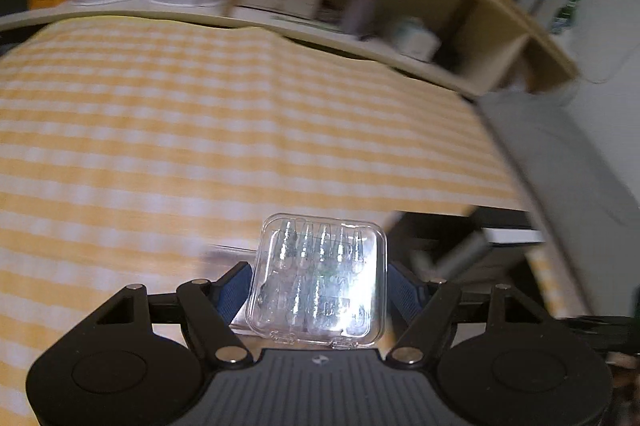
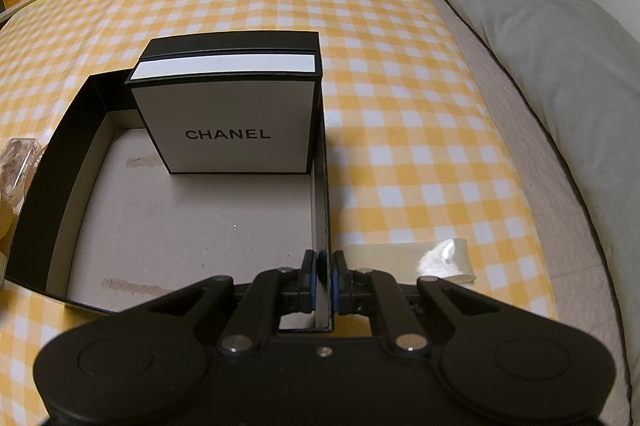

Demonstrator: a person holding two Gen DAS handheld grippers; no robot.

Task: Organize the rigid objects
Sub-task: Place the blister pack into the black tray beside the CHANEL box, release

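The left tool (image 1: 318, 280) pinches a clear case (image 1: 317, 280) between its blue pads (image 1: 232, 292), 1 pad on each side. The case is lifted above the yellow checked cloth (image 1: 200, 129); it is nearly square, its flat lid facing the camera, hinge tabs toward the tool body. Rows of small clear pieces inside run lengthwise away from the tool, toward the far shelf (image 1: 360, 37). That view is blurred.

The right tool (image 2: 324, 284) is pressed together on the right wall of an open black tray (image 2: 36, 209), near the tray's near right corner, with 1 finger inside and 1 outside the wall. The tray lies flat on the cloth, its long axis running away from the camera toward the shelf. A white box (image 2: 228, 129) stands upright in the tray's far right corner, its printed face toward the camera. A grey pillow (image 2: 560, 65) lies along the cloth's right edge.
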